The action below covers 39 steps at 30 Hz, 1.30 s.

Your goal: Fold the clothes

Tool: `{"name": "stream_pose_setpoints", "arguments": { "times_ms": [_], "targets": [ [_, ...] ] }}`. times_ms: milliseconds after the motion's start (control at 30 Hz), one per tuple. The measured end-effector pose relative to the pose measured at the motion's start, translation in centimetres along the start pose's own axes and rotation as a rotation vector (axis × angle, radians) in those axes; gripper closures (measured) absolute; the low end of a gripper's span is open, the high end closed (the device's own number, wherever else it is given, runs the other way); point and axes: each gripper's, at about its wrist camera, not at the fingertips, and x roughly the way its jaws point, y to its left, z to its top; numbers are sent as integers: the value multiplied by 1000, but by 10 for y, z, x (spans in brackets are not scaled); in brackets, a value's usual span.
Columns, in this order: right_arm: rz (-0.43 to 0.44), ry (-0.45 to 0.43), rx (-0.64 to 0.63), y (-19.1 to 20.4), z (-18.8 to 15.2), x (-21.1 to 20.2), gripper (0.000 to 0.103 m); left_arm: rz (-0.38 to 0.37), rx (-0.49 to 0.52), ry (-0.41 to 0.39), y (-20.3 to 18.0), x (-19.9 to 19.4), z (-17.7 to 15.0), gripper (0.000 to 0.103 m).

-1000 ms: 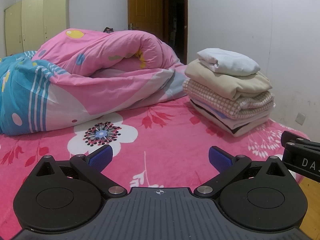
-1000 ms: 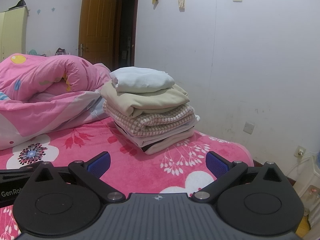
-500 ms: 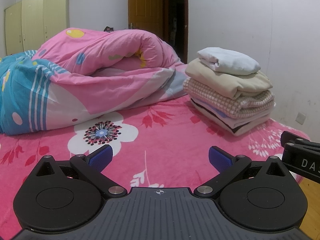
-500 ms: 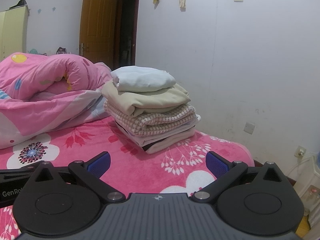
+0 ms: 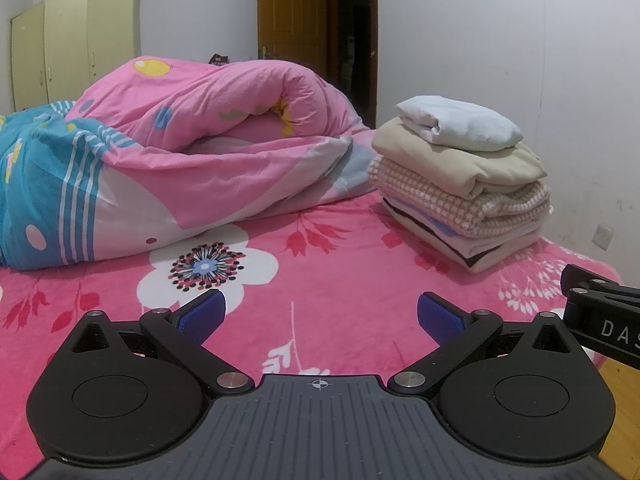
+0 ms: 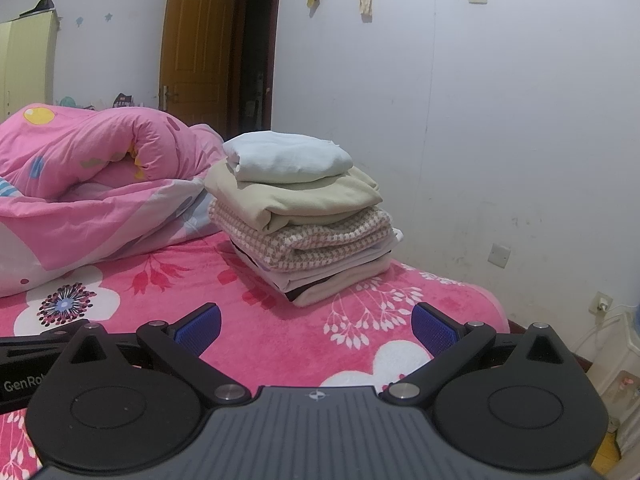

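Both the left gripper (image 5: 320, 312) and right gripper (image 6: 316, 326) hover empty with jaws wide apart low in frame, the folded stack (image 5: 460, 192) at right-centre on the bed (image 5: 328, 264), so folding looks finished unless another garment gets fetched.

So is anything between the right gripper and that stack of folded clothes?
Nothing visible. Between the open right gripper and the stack of folded clothes lies only bare pink bedspread. The rolled quilt sits off to the left, beside the stack.
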Motion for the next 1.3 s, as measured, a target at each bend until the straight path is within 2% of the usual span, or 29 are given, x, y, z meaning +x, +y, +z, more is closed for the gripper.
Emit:
{"name": "stream_pose_setpoints", "arguments": {
  "times_ms": [1300],
  "targets": [
    [-2, 3, 3, 0, -2, -1, 0, 0, 6, 1, -1, 0, -1, 0]
  ]
}}
